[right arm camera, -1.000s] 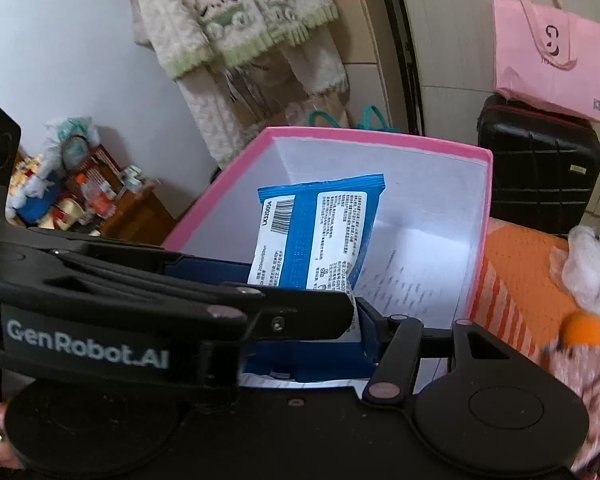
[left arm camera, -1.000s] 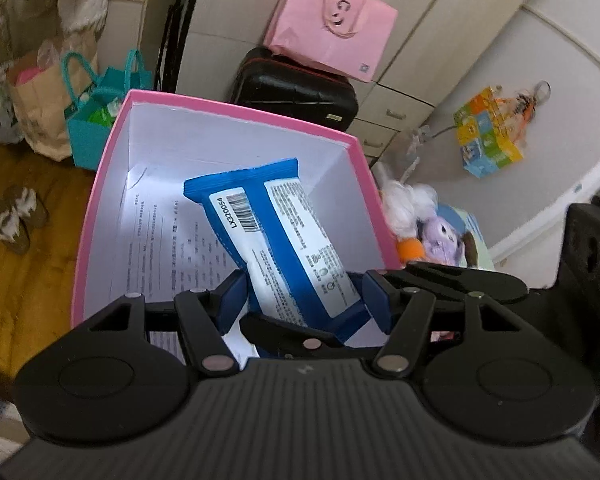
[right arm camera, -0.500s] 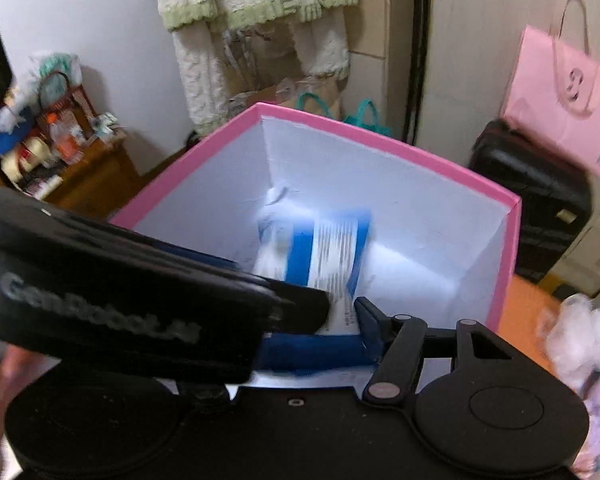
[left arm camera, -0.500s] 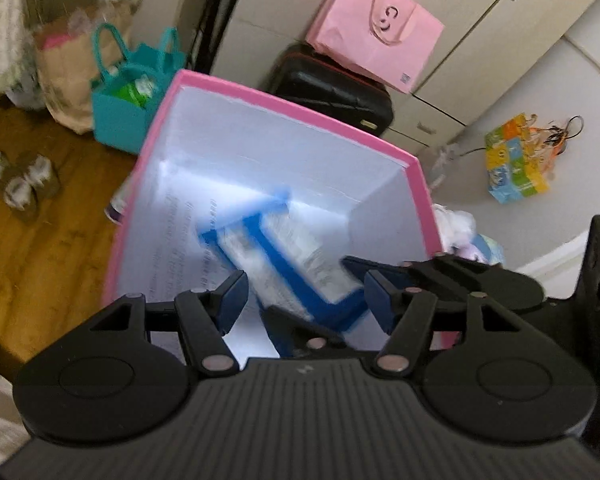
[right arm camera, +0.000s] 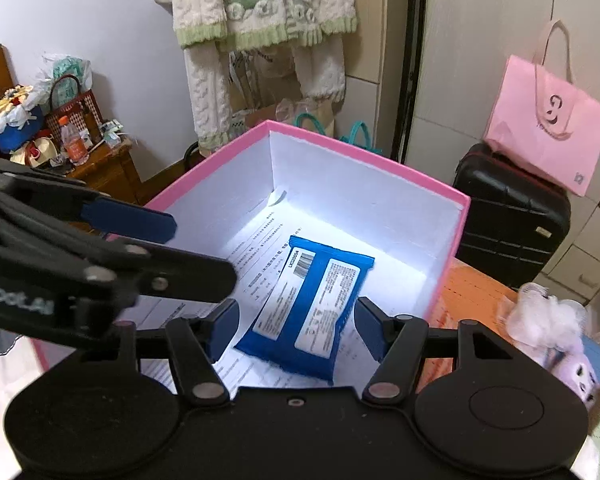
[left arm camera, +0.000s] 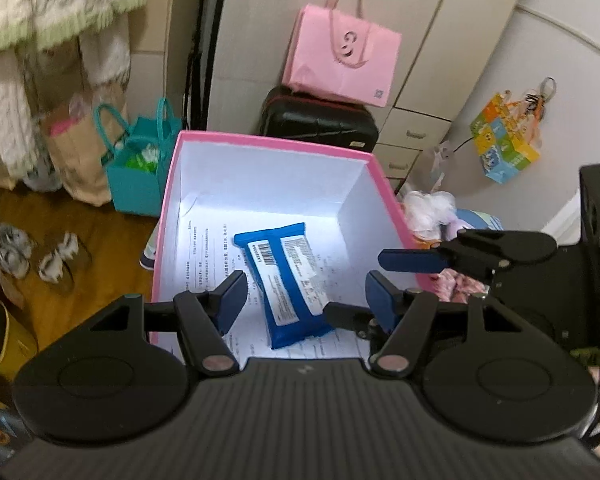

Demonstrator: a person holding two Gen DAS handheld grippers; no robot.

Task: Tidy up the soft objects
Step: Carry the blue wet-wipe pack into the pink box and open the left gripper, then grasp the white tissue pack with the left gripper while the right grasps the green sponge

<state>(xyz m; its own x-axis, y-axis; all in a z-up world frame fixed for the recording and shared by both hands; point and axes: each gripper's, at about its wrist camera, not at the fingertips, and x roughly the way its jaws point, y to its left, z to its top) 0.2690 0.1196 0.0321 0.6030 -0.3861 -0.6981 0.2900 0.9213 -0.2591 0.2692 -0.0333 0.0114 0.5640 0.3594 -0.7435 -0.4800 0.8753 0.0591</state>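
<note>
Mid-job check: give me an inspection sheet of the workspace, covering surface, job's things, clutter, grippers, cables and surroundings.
Surface: orange cloth beside the box; wood floor on the other side.
Job's things: blue pack lies flat on printed paper in the pink box; plush toys outside the box.
Clutter: slippers on the floor.
Grippers: left gripper open, above the pack; right gripper open, jaws just been opening, pack lies below them, unpressed.
Cables: a thin cord by the drawers.
Surroundings: pink bag on black suitcase, teal bag, hanging knitwear.
</note>
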